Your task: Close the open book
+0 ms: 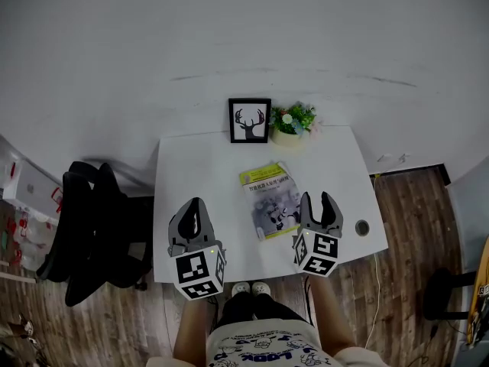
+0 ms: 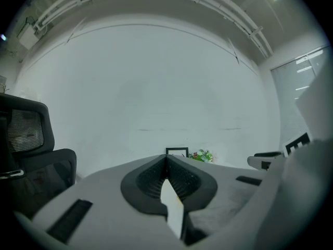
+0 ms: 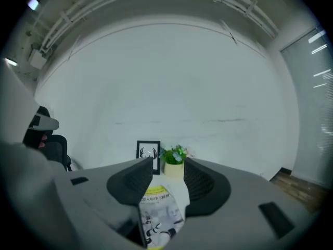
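Observation:
The book [image 1: 269, 201] lies closed on the white table [image 1: 195, 167], its yellow and grey cover facing up. In the right gripper view the book [image 3: 158, 215] shows low between the jaws, well below them and untouched. My right gripper [image 1: 319, 198] hovers over the table just right of the book, jaws apart with nothing in them; in its own view the right gripper [image 3: 169, 165] points at the back of the table. My left gripper [image 1: 195, 202] hangs left of the book, its tips together and empty, as the left gripper [image 2: 166, 159] also shows in its own view.
A framed deer picture [image 1: 250, 120] and a small potted plant [image 1: 292, 122] stand at the table's far edge against the wall. A black office chair [image 1: 92, 228] is left of the table. A round cable hole [image 1: 362, 227] sits near the right front corner.

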